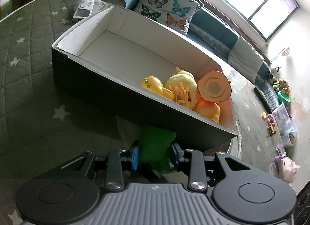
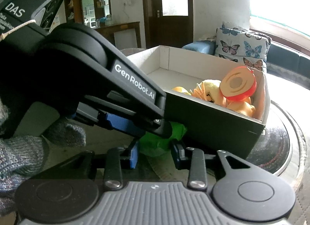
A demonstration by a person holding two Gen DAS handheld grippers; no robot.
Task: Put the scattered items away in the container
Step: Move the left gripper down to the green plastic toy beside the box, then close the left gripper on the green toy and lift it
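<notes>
A black box with a white inside (image 1: 108, 54) holds yellow toys (image 1: 180, 87) and a red-rimmed halved fruit toy (image 1: 214, 89) at its right end. A green soft toy (image 1: 155, 147) lies against the box's near wall. My left gripper (image 1: 155, 154) has its blue pads (image 1: 135, 155) on both sides of the green toy, closed on it. In the right wrist view the left gripper's body (image 2: 133, 87) crosses from the left over the green toy (image 2: 155, 143). My right gripper (image 2: 155, 156) also has the green toy between its pads; the box (image 2: 213, 124) stands just behind.
The box sits on a grey quilted star-pattern cover (image 1: 29, 69). A remote control (image 1: 83, 9) lies beyond the box. A butterfly cushion (image 1: 166, 5) and a dark sofa (image 1: 213, 29) stand behind. Toys (image 1: 279, 116) lie on the floor at right. A round table rim (image 2: 286, 147) shows at right.
</notes>
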